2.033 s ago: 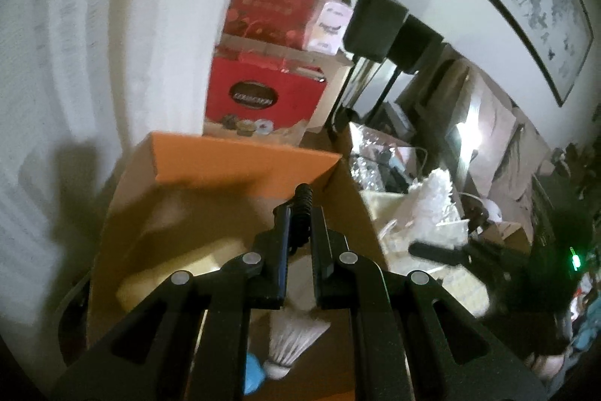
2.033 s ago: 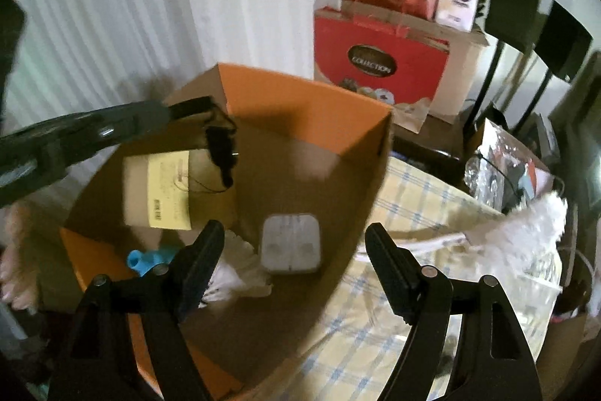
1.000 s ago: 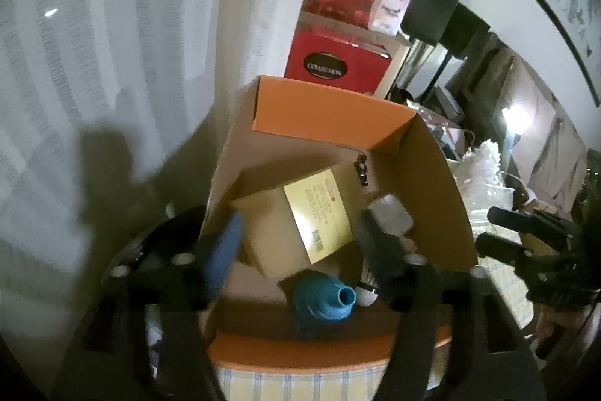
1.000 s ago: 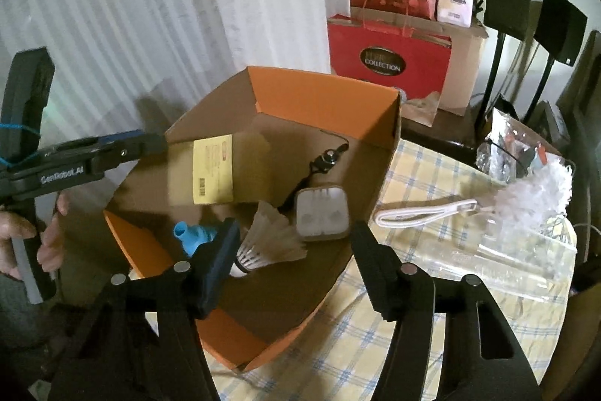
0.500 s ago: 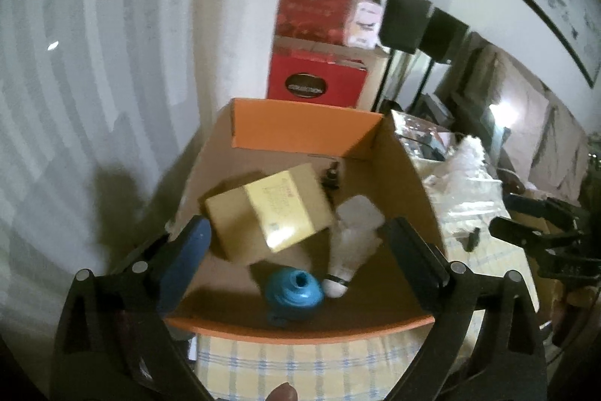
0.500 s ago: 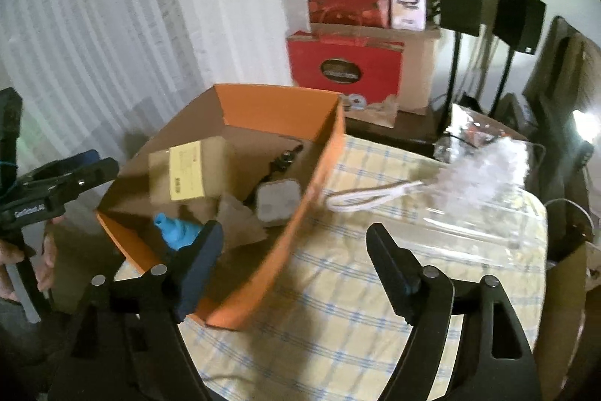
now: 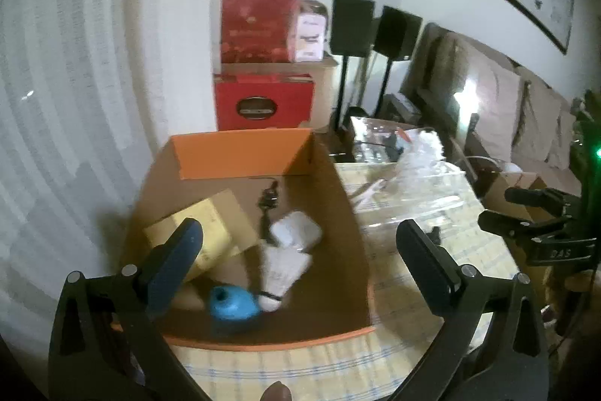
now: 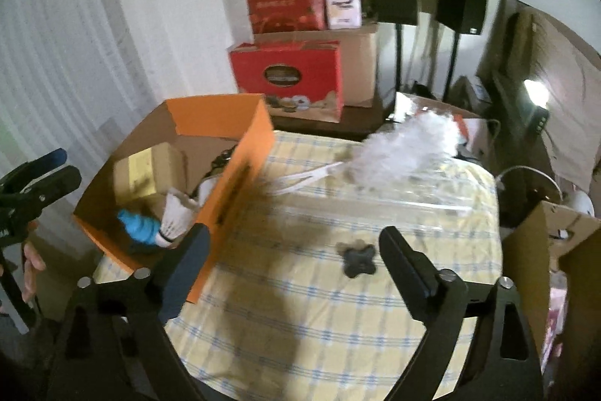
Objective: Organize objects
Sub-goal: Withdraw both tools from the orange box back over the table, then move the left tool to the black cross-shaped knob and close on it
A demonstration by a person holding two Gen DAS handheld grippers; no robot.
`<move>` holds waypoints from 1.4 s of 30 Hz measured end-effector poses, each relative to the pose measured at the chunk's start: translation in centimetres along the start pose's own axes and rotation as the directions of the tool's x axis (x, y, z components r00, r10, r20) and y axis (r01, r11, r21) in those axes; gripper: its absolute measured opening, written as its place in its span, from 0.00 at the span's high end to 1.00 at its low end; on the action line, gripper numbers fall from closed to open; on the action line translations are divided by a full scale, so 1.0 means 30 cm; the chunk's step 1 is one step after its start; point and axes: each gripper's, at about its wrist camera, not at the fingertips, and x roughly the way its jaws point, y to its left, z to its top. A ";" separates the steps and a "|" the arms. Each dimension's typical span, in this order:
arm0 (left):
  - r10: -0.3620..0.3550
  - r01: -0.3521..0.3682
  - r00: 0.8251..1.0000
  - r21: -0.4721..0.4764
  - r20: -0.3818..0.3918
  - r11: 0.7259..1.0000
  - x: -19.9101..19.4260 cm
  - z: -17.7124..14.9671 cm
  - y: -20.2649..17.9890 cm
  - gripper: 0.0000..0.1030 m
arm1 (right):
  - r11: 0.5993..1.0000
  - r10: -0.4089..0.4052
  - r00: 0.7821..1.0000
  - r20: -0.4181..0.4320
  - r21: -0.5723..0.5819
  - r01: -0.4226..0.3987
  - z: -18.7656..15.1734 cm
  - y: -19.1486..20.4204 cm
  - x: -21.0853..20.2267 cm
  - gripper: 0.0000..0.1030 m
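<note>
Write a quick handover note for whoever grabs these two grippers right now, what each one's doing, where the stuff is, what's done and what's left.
Left gripper: open, empty, over the orange box.
Right gripper: open, empty, above the checked tablecloth.
In the box: brown carton, white case, lanyard, shuttlecock, blue piece.
Left on the table: small black piece between the right fingers, white feather duster farther back.
Likely next: black piece, then duster.
</note>
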 end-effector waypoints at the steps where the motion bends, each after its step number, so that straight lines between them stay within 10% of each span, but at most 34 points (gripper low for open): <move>1: -0.006 0.006 1.000 0.001 -0.003 1.000 0.005 0.002 -0.013 0.00 | 1.000 -0.013 1.000 0.001 0.008 0.013 -0.003 -0.016 -0.007 0.00; 16: -0.168 0.170 0.979 0.004 -0.116 0.985 0.163 -0.008 -0.233 0.00 | 0.988 -0.130 0.991 -0.009 0.083 0.130 -0.061 -0.213 -0.039 0.00; 32: -0.193 0.205 0.965 0.055 -0.176 0.977 0.332 -0.107 -0.429 0.04 | 0.966 -0.207 0.978 -0.023 0.153 0.208 -0.159 -0.375 -0.035 0.01; 42: -0.203 0.217 0.951 0.035 -0.233 0.976 0.480 -0.164 -0.522 0.26 | 0.958 -0.207 0.978 -0.027 0.198 0.208 -0.182 -0.442 -0.015 0.01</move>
